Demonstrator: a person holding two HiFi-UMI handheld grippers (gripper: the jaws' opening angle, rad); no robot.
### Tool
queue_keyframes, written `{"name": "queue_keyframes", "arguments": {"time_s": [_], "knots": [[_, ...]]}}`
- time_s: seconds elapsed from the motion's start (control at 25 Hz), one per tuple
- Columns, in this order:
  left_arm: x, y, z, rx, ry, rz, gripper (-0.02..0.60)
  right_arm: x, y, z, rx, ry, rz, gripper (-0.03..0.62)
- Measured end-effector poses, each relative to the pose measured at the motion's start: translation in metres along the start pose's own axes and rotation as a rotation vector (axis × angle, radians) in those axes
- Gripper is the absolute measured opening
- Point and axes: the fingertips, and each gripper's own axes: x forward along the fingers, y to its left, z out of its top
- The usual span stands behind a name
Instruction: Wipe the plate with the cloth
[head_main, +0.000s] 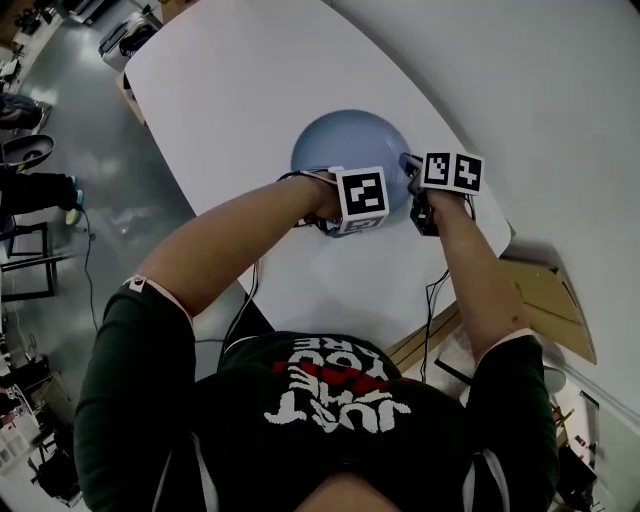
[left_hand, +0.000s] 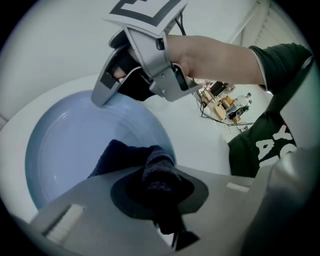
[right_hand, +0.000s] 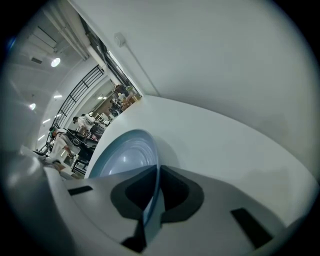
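Nearest is the person's dark green shirt with white and red print (head_main: 330, 395), and both forearms reach forward from it over the white oval counter (head_main: 250, 80). The left tool (left_hand: 159, 190) is clamped on a dark blue, woolly cloth (left_hand: 125, 156). A bunched fold is pinched between its pads, and the rest spreads down onto the inside face of the pale blue, round plate (head_main: 340, 140) at its near side. Just right of it, the right tool (right_hand: 150, 200) has its jaws closed on the plate's right rim, which runs edge-on between the two dark pads. The two marker cubes stand side by side above the plate's near half. The plate lies near the middle of the counter, towards its right edge, and whether the gripped side is lifted off the surface cannot be told. Farther off to the left there is grey floor (head_main: 70, 290) with dark furniture legs, and past the counter's right end lies a flat brown cardboard piece (head_main: 545, 300).
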Motion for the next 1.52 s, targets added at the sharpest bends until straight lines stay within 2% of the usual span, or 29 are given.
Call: {"name": "queue_keyframes", "arguments": {"time_s": [0.16,0.32,0.6,0.96,1.08,1.24,1.4,1.52], "knots": [[-0.009,0.014,-0.032,-0.088,0.051,0.037,0.041,-0.002,-0.001,-0.003,-0.018,0.003,0.000,0.017],[-0.023,0.033,-0.054,-0.195,0.037,0.089,0.041,-0.005,0.000,-0.004,-0.043,0.008,-0.006,0.018],[-0.041,0.075,-0.074,-0.358,-0.077,0.166,0.041,-0.006,0.005,-0.013,-0.088,0.039,0.001,0.019],[-0.061,0.132,-0.067,-0.503,-0.207,0.363,0.041,-0.009,0.012,-0.025,-0.116,0.069,0.023,0.020],[-0.060,0.153,-0.057,-0.524,-0.236,0.428,0.041,-0.010,0.013,-0.029,-0.117,0.074,0.032,0.023],[-0.060,0.171,-0.037,-0.493,-0.258,0.482,0.041,-0.010,0.016,-0.030,-0.110,0.073,0.041,0.025],[-0.059,0.179,-0.014,-0.468,-0.292,0.479,0.041,-0.009,0.018,-0.031,-0.110,0.078,0.042,0.028],[-0.052,0.176,0.008,-0.408,-0.301,0.456,0.041,-0.007,0.016,-0.031,-0.109,0.081,0.039,0.029]]}}
